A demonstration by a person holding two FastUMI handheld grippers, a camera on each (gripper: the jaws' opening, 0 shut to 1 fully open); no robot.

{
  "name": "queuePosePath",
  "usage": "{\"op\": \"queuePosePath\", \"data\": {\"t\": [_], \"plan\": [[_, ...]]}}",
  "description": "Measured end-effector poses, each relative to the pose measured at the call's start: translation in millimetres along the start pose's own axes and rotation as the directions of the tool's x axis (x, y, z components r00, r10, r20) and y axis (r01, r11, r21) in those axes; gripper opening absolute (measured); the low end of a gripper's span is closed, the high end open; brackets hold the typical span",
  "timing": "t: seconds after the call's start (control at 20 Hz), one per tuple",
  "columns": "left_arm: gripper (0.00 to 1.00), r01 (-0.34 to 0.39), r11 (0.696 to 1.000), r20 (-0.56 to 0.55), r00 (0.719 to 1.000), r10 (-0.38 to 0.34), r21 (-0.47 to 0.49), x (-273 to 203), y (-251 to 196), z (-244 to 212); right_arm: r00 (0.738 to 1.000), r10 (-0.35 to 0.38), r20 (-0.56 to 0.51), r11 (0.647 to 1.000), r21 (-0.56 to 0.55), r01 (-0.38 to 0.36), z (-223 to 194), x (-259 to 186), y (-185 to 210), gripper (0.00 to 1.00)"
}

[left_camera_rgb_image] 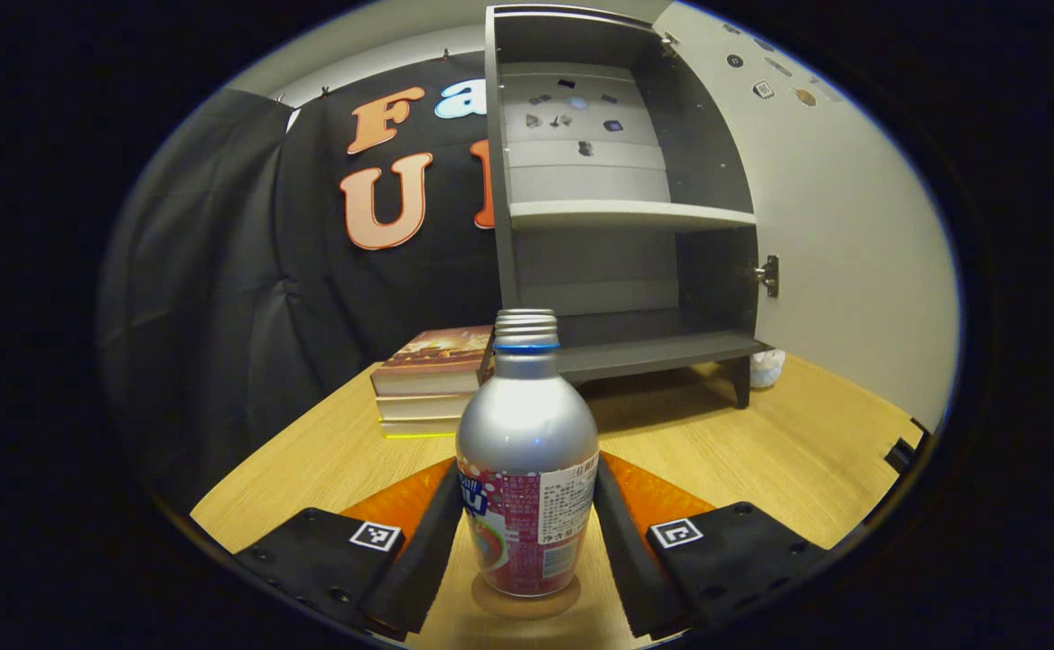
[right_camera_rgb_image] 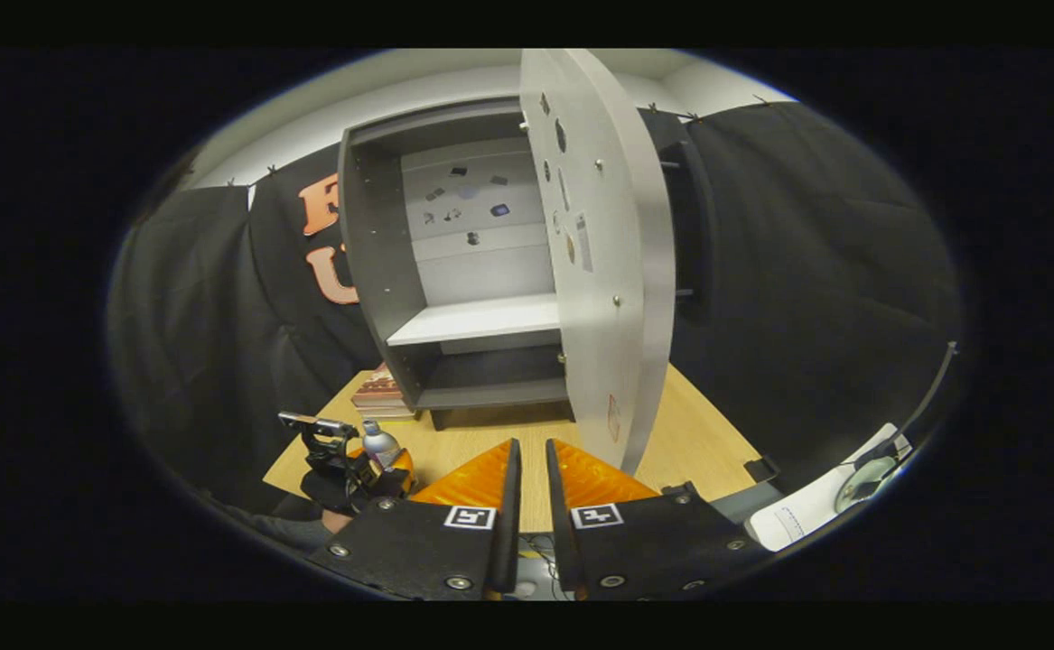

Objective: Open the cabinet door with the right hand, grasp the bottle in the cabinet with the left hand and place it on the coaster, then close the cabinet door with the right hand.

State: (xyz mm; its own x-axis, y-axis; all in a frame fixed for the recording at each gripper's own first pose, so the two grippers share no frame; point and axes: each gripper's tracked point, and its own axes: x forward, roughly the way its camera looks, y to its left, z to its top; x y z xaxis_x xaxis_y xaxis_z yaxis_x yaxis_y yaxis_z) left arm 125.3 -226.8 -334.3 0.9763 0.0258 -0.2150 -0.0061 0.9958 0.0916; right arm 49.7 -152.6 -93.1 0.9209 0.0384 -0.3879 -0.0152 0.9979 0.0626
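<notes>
A silver bottle point(left_camera_rgb_image: 527, 451) with a red label stands upright on a round wooden coaster point(left_camera_rgb_image: 527, 603) near the table's front edge. My left gripper point(left_camera_rgb_image: 527, 506) has one finger on each side of the bottle, and both tips touch its widest part. In the right gripper view the bottle point(right_camera_rgb_image: 380, 444) and the left gripper point(right_camera_rgb_image: 346, 465) appear small at the lower left. The grey cabinet point(left_camera_rgb_image: 617, 217) stands open with bare shelves, its door point(left_camera_rgb_image: 852, 226) swung wide. My right gripper point(right_camera_rgb_image: 527, 492) is shut on nothing, in front of the door point(right_camera_rgb_image: 617, 271) and apart from it.
A stack of books point(left_camera_rgb_image: 427, 379) lies left of the cabinet on the wooden table point(left_camera_rgb_image: 761, 451). A small pale object point(left_camera_rgb_image: 766, 368) sits by the cabinet's right leg. A white device point(right_camera_rgb_image: 816, 510) rests at the table's right corner. Black cloth hangs behind.
</notes>
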Motion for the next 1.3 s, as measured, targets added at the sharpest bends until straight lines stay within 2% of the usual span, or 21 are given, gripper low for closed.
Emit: {"op": "queuePosePath", "data": {"t": [0.2, 0.4, 0.8, 0.85, 0.95, 1.0, 1.05, 1.2, 1.25, 1.3], "plan": [[0.85, -0.012, 1.000, -0.048, 0.999, 0.012, 0.001, 1.3, 1.0, -25.6, 0.999, 0.022, -0.030, 1.000, -0.015, -0.023, -7.4, 5.6, 5.7, 0.17], [0.85, -0.024, 0.999, -0.010, 1.000, 0.025, 0.025, -5.4, 1.7, -23.3, 0.999, 0.039, -0.026, 0.999, -0.007, -0.039, -4.9, 8.4, 7.3, 0.16], [0.88, -0.024, 1.000, -0.058, 0.998, 0.024, 0.013, -21.9, 3.1, -33.3, 0.998, 0.049, -0.032, 0.999, 0.012, -0.049, -13.6, 2.8, 2.5, 0.16], [0.94, -0.025, 1.000, -0.054, 0.998, 0.025, 0.010, -23.3, 3.3, -30.8, 0.998, 0.049, -0.032, 0.999, 0.013, -0.049, -14.2, 0.8, 1.9, 0.16], [0.96, -0.029, 1.000, -0.049, 0.998, 0.030, 0.010, -25.7, 5.1, -26.9, 0.998, 0.051, -0.025, 0.998, 0.021, -0.051, -13.6, -1.7, 0.9, 0.17], [0.95, -0.035, 0.999, -0.044, 0.998, 0.036, 0.014, -27.3, 5.8, -22.8, 0.998, 0.053, -0.021, 0.998, 0.027, -0.053, -12.7, -3.6, 0.9, 0.11], [0.96, -0.032, 0.999, -0.034, 0.999, 0.032, 0.016, -29.2, 5.2, -16.9, 0.998, 0.055, -0.014, 0.998, 0.030, -0.055, -11.1, -5.6, 0.7, 0.17], [0.95, -0.040, 0.999, 0.005, 0.999, 0.040, 0.027, -35.1, 9.6, 3.9, 0.998, 0.063, 0.001, 0.997, 0.039, -0.063, -10.9, -12.1, 0.8, 0.17], [0.95, -0.037, 0.999, 0.014, 0.999, 0.036, 0.027, -36.3, 9.6, 11.5, 0.998, 0.066, 0.010, 0.997, 0.046, -0.066, -9.3, -14.0, 1.2, 0.11], [0.95, -0.042, 0.999, 0.024, 0.999, 0.041, 0.030, -38.8, 11.5, 19.0, 0.997, 0.071, 0.022, 0.996, 0.052, -0.073, -7.4, -16.1, 1.6, 0.17]]}}
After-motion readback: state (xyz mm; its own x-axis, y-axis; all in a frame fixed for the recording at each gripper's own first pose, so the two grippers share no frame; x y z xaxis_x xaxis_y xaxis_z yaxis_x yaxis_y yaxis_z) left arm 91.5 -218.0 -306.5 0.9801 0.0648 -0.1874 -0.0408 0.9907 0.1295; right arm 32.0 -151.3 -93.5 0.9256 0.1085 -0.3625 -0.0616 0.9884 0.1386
